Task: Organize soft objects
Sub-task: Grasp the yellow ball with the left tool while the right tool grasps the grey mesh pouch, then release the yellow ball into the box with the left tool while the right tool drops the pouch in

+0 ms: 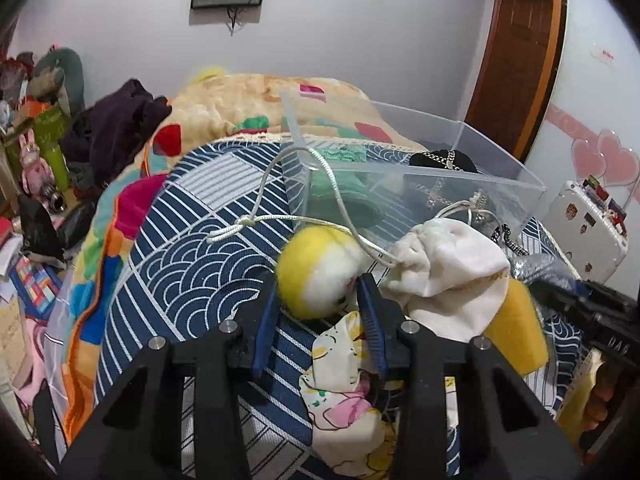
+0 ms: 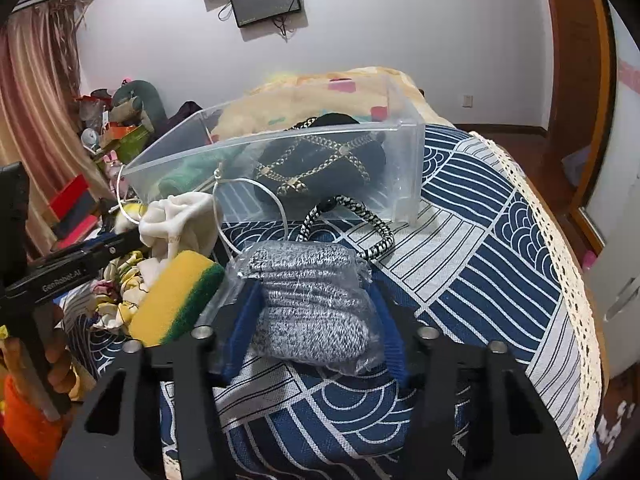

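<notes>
Two grippers work beside the clear plastic bin (image 2: 404, 168) on the patterned bedspread (image 2: 480, 216). Left gripper (image 1: 316, 284): fingers spread apart, the yellow-and-white plush ball (image 1: 316, 276) lying between their tips, in front of the bin. Right gripper (image 2: 316, 304): fingers clasp the bagged grey knit socks (image 2: 308, 300) just before the bin, beside the yellow-green sponge (image 2: 180, 296).
</notes>
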Demonstrator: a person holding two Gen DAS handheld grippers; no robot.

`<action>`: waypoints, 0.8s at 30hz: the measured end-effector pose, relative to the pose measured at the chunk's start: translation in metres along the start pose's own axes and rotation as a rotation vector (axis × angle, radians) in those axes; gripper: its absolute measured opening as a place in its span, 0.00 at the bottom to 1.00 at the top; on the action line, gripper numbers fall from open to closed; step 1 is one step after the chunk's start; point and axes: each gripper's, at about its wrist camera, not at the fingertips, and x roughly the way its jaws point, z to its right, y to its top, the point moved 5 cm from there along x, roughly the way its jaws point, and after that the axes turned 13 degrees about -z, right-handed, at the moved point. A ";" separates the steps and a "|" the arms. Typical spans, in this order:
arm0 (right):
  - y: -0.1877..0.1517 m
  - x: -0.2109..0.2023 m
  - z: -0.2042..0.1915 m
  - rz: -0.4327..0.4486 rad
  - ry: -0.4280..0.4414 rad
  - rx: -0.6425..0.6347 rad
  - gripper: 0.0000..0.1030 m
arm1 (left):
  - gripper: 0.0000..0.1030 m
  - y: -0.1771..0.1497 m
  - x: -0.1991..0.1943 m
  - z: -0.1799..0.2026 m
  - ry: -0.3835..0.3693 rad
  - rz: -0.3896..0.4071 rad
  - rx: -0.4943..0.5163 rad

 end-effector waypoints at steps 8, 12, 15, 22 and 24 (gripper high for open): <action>0.004 -0.019 -0.004 0.072 -0.037 -0.015 0.30 | 0.38 -0.006 -0.027 0.007 0.027 0.054 0.019; 0.011 -0.035 -0.004 0.126 -0.054 -0.018 0.29 | 0.38 -0.005 -0.045 0.006 0.032 0.090 0.019; 0.018 -0.050 -0.004 0.171 -0.062 -0.014 0.29 | 0.38 -0.001 -0.060 0.007 0.028 0.122 0.022; 0.040 -0.075 -0.005 0.270 -0.071 -0.016 0.29 | 0.38 0.023 -0.086 0.012 0.007 0.196 0.033; 0.049 -0.080 -0.008 0.301 -0.071 -0.016 0.29 | 0.38 0.032 -0.090 0.014 0.005 0.215 0.037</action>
